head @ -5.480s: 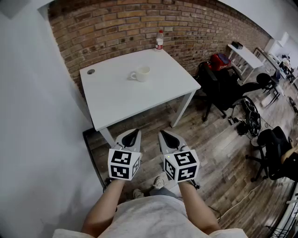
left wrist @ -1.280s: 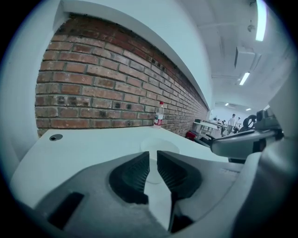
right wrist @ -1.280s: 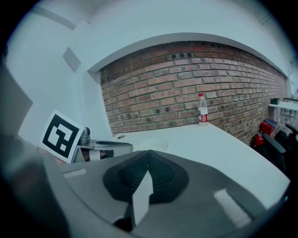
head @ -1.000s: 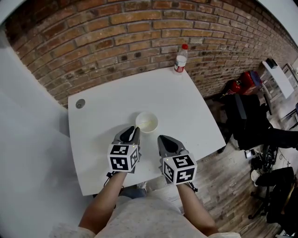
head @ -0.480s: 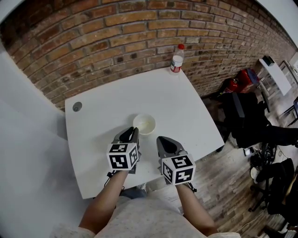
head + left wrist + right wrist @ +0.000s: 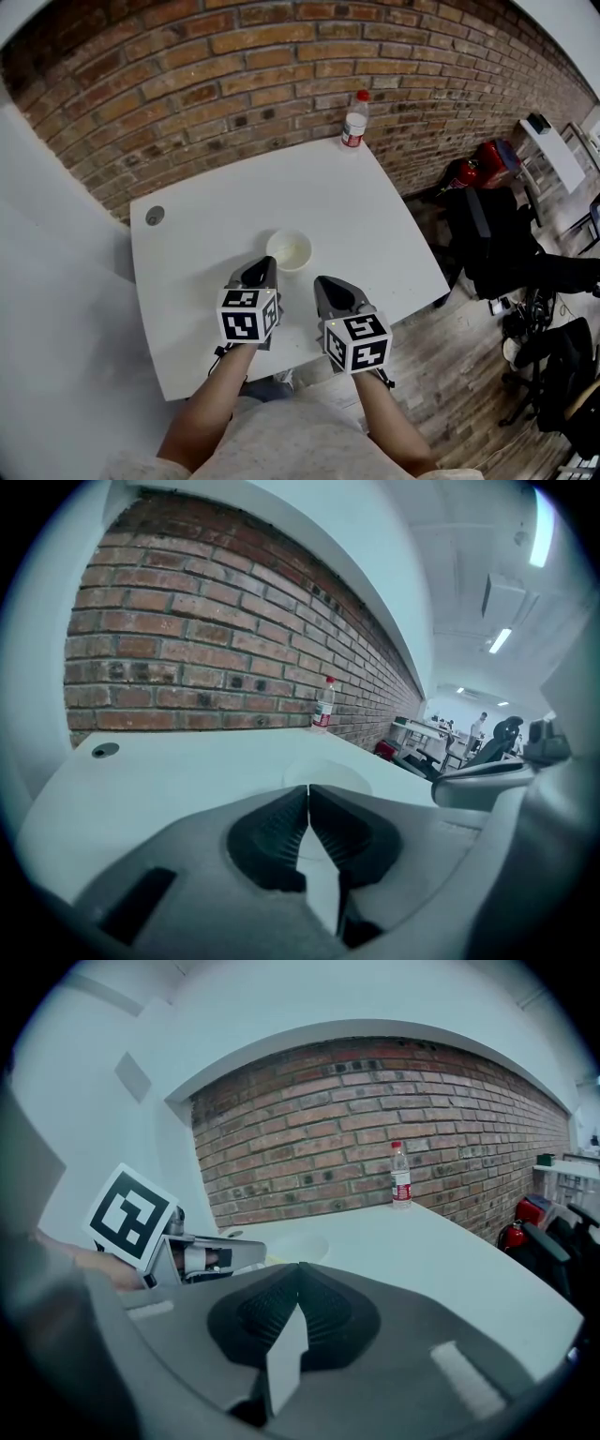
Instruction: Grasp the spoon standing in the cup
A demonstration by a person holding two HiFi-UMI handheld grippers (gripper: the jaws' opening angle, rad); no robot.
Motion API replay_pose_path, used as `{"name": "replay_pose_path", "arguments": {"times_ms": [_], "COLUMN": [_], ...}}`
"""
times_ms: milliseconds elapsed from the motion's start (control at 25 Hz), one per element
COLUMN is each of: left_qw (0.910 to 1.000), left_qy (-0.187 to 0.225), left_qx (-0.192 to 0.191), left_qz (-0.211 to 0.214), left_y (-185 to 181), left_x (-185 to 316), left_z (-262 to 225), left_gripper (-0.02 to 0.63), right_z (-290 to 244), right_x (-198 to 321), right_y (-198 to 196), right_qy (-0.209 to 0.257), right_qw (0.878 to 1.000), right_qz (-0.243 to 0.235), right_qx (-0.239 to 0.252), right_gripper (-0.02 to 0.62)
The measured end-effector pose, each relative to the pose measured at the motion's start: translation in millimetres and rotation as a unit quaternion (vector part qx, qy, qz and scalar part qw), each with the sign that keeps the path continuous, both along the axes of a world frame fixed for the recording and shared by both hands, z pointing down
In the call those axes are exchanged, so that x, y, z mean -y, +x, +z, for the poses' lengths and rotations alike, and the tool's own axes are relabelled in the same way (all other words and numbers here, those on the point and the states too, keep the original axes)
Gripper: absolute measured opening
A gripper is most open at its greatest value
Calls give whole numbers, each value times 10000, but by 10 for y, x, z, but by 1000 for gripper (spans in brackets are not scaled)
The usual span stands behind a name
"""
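A white cup [image 6: 289, 249] stands near the middle of the white table [image 6: 375, 225]. I cannot make out a spoon in it in any view. My left gripper [image 6: 262, 269] hovers just in front of the cup, on its left side, with its jaws shut and empty. My right gripper [image 6: 322, 282] is a little nearer and to the cup's right, also shut and empty. In the left gripper view the cup [image 6: 328, 778] shows just beyond the closed tips [image 6: 307, 788]. The right gripper view has the cup [image 6: 298, 1246] behind its closed tips [image 6: 298, 1267].
A plastic bottle with a red cap [image 6: 353, 119] stands at the table's far edge by the brick wall. A cable grommet [image 6: 155, 216] sits at the far left corner. Office chairs and bags [image 6: 506, 244] crowd the floor to the right.
Since 5.5 s ago the person has come up to the table, so both grippers now hang over it near the cup. Over the last second they barely moved, and both stay shut.
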State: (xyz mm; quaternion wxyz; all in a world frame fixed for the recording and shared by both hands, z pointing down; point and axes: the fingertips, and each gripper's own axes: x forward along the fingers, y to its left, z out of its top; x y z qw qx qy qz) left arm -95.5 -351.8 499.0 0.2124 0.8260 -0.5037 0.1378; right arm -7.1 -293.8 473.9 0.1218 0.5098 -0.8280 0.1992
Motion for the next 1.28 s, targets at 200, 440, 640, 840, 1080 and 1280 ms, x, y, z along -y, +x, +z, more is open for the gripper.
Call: {"name": "replay_pose_path", "arguments": {"times_ms": [200,440,640,840,1080,1280], "left_qw": [9999,9996,9988,9974,9956,9944], "left_qy": [101,280,466,700,925,1021], "left_qx": [-3,-47,-81,-97,-166,-203], "left_qz": [-20,-86,-148,-134,-9,204], "left_y": [-3,7,45,127,342,654], "left_x": [-56,-221,-380,-530,-698,-856], "left_z": [-68,-226,-365,-544,-752,-868], "left_gripper": [5,5,5,5,5,5], "right_z": [-51,-148,-225,-315,-423,-527], "right_x": [-63,-229,-354,-472,-630,-806], "right_y": [33,93,184,281,478,761], "right_qy": [60,152,249,356,463,543], "right_qw": [10000,9999,9997,9994,9989,9981], "right_qz": [-6,-21,-21,-7,95,284], "right_qx": [-8,-3,-1,-17,-32,-51], "right_gripper": [8,8,8,8,8,8]}}
